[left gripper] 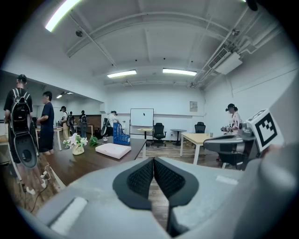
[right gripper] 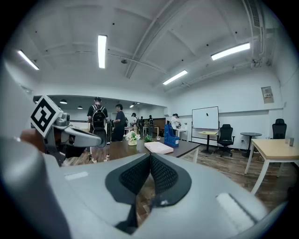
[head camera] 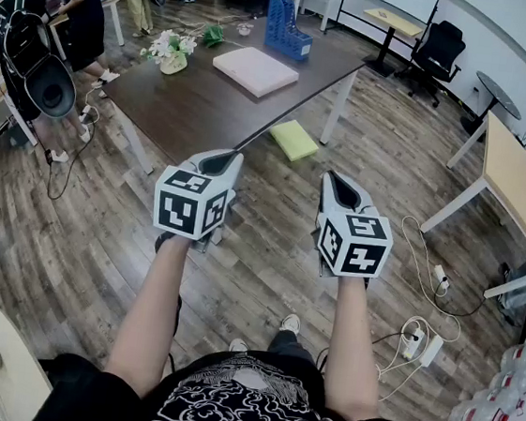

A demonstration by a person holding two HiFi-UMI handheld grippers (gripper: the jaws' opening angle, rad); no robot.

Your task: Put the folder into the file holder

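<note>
A pale pink folder (head camera: pixel 255 69) lies flat on the dark brown table (head camera: pixel 190 102), and it also shows as the folder (left gripper: pixel 113 150) and the folder (right gripper: pixel 159 147) in both gripper views. A blue file holder (head camera: pixel 287 28) stands upright at the table's far end, seen too as the file holder (left gripper: pixel 120 135) and the file holder (right gripper: pixel 171 137). My left gripper (head camera: pixel 216 160) and right gripper (head camera: pixel 334 181) are held side by side over the floor, well short of the table. Both are shut with nothing between the jaws.
A vase of white flowers (head camera: pixel 171 53) and a green item (head camera: pixel 213 34) sit on the table's left part. A yellow-green pad (head camera: pixel 295 140) lies on the floor by a table leg. A light wooden table (head camera: pixel 520 192), cables with power strips (head camera: pixel 418 340) and people (head camera: pixel 83 10) stand around.
</note>
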